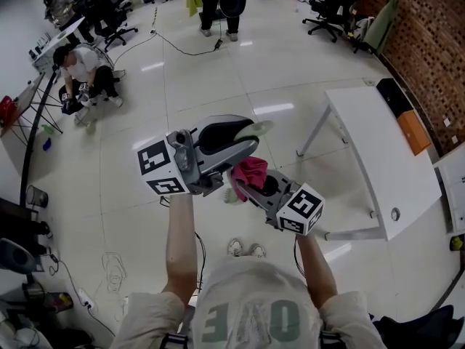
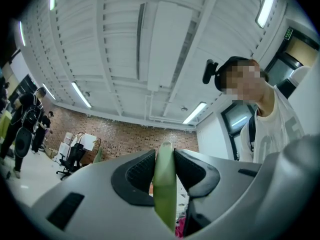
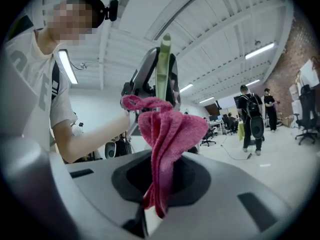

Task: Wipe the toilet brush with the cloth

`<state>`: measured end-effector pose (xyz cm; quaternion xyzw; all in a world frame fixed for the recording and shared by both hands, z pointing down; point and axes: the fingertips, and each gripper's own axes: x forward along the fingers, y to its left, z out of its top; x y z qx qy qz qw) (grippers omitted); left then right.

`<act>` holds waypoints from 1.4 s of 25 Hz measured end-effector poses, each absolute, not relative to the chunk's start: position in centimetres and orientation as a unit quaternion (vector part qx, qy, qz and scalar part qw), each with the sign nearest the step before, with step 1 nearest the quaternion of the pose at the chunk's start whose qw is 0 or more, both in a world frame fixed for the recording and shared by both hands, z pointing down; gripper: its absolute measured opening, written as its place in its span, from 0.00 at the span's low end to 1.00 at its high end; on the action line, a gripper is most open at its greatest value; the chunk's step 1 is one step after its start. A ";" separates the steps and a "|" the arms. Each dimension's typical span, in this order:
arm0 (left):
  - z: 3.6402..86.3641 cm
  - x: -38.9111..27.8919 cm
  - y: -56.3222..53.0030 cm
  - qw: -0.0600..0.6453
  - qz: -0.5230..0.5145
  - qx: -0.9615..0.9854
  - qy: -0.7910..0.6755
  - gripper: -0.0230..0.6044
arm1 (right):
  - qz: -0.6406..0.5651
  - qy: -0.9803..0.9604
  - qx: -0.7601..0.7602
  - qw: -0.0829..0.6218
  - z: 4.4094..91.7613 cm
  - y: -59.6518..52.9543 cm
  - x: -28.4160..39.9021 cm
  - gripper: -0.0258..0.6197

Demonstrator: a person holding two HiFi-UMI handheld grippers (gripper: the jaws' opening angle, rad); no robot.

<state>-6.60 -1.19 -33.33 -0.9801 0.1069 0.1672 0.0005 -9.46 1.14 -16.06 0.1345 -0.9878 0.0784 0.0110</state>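
Bristles of the toilet brush (image 1: 260, 128) are hard to make out, hidden behind the pink cloth (image 1: 251, 171). Only its pale green handle shows, clamped in the narrow left claw (image 2: 164, 159) above the floor. The right claw (image 3: 160, 184) pinches the cloth close to the handle; contact is unclear. A white table (image 1: 378, 158) stands to the right, and a crouching person (image 1: 83, 71) is far left. One brush, one cloth, two claws.
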 end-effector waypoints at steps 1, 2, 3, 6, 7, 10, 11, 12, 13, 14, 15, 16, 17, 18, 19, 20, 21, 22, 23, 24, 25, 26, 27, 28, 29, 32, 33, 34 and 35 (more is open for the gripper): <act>-33.3 -6.6 -1.3 0.002 0.163 -0.980 0.111 0.23 | 0.083 -0.987 0.136 0.018 -15.2 1.0 -9.5 0.09; -33.3 -6.6 -1.4 0.003 0.158 -0.981 0.115 0.23 | 0.086 -0.986 0.138 0.024 -14.5 0.9 -9.5 0.09; -33.3 -6.6 -1.4 0.005 0.153 -0.981 0.118 0.23 | 0.089 -0.986 0.140 0.030 -13.9 0.8 -9.5 0.09; -33.2 -6.8 -1.3 0.007 0.139 -0.982 0.126 0.23 | 0.100 -0.983 0.147 0.039 -12.5 0.5 -9.5 0.09; -32.9 -6.9 -1.4 0.007 0.133 -0.982 0.131 0.23 | 0.102 -0.982 0.153 0.040 -12.3 0.3 -9.4 0.09; -31.9 -7.3 -2.2 0.000 0.119 -0.980 0.159 0.23 | 0.097 -0.977 0.187 0.031 -12.6 -0.1 -8.8 0.09; -31.6 -7.7 -2.7 -0.003 0.118 -0.978 0.171 0.23 | 0.093 -0.975 0.201 0.024 -13.2 -0.2 -8.6 0.09; -31.4 -8.2 -3.2 -0.007 0.118 -0.976 0.185 0.23 | 0.088 -0.973 0.212 0.018 -13.8 -0.1 -8.5 0.09; -31.2 -8.5 -3.9 -0.011 0.119 -0.972 0.201 0.23 | 0.083 -0.972 0.219 0.012 -14.5 0.1 -8.4 0.09; -31.1 -8.9 -4.7 -0.013 0.121 -0.968 0.220 0.23 | 0.077 -0.972 0.221 0.007 -15.1 0.5 -8.3 0.09; -31.0 -9.3 -5.5 -0.015 0.122 -0.962 0.242 0.23 | 0.075 -0.973 0.219 0.006 -15.3 0.9 -8.4 0.09; -30.9 -9.6 -6.2 -0.016 0.123 -0.957 0.263 0.23 | 0.074 -0.974 0.215 0.009 -15.3 1.4 -8.6 0.09; -30.9 -9.9 -6.7 -0.016 0.124 -0.951 0.281 0.23 | 0.074 -0.974 0.212 0.018 -14.8 1.8 -9.0 0.09; -30.9 -10.1 -7.0 -0.015 0.124 -0.948 0.294 0.23 | 0.075 -0.974 0.211 0.032 -13.9 2.0 -9.4 0.09; -31.0 -10.1 -7.1 -0.013 0.124 -0.946 0.300 0.23 | 0.075 -0.973 0.212 0.048 -12.9 2.1 -9.8 0.09; -31.2 -9.9 -7.0 -0.011 0.122 -0.946 0.300 0.23 | 0.077 -0.972 0.214 0.065 -11.9 2.1 -10.1 0.09; -31.5 -9.6 -6.9 -0.009 0.123 -0.947 0.297 0.23 | 0.079 -0.970 0.217 0.079 -11.0 2.1 -10.3 0.09; -31.8 -9.4 -6.7 -0.009 0.125 -0.948 0.293 0.23 | 0.080 -0.968 0.221 0.091 -10.3 2.0 -10.4 0.09; -32.3 -9.2 -6.6 -0.009 0.130 -0.948 0.290 0.23 | 0.080 -0.966 0.225 0.103 -9.7 1.8 -10.5 0.09; -32.7 -9.2 -6.4 -0.010 0.136 -0.948 0.289 0.23 | 0.078 -0.963 0.230 0.114 -9.3 1.7 -10.5 0.09; -33.2 -9.3 -6.3 -0.011 0.142 -0.947 0.289 0.23 | 0.076 -0.961 0.235 0.123 -8.9 1.5 -10.5 0.09; -33.6 -9.4 -6.2 -0.011 0.146 -0.946 0.290 0.23 | 0.075 -0.959 0.239 0.130 -8.7 1.3 -10.5 0.09; -34.0 -9.4 -6.1 -0.010 0.148 -0.945 0.291 0.23 | 0.076 -0.958 0.243 0.133 -8.5 1.1 -10.4 0.09; -34.2 -9.5 -5.9 -0.008 0.148 -0.944 0.294 0.23 | 0.078 -0.956 0.247 0.135 -8.3 1.0 -10.3 0.09; -34.4 -9.7 -5.8 -0.006 0.147 -0.943 0.297 0.23 | 0.078 -0.955 0.251 0.136 -8.3 0.9 -10.2 0.09; -34.7 -10.0 -5.6 -0.004 0.151 -0.941 0.303 0.23 | 0.077 -0.953 0.260 0.134 -8.5 0.6 -10.1 0.09; -34.6 -10.1 -5.5 -0.005 0.153 -0.940 0.304 0.23 | 0.078 -0.953 0.261 0.131 -8.7 0.5 -10.1 0.09; -34.5 -10.1 -5.5 -0.007 0.153 -0.940 0.305 0.23 | 0.078 -0.954 0.262 0.127 -9.0 0.5 -10.2 0.09; -34.3 -10.1 -5.5 -0.009 0.152 -0.940 0.306 0.23 | 0.076 -0.954 0.262 0.123 -9.4 0.5 -10.4 0.09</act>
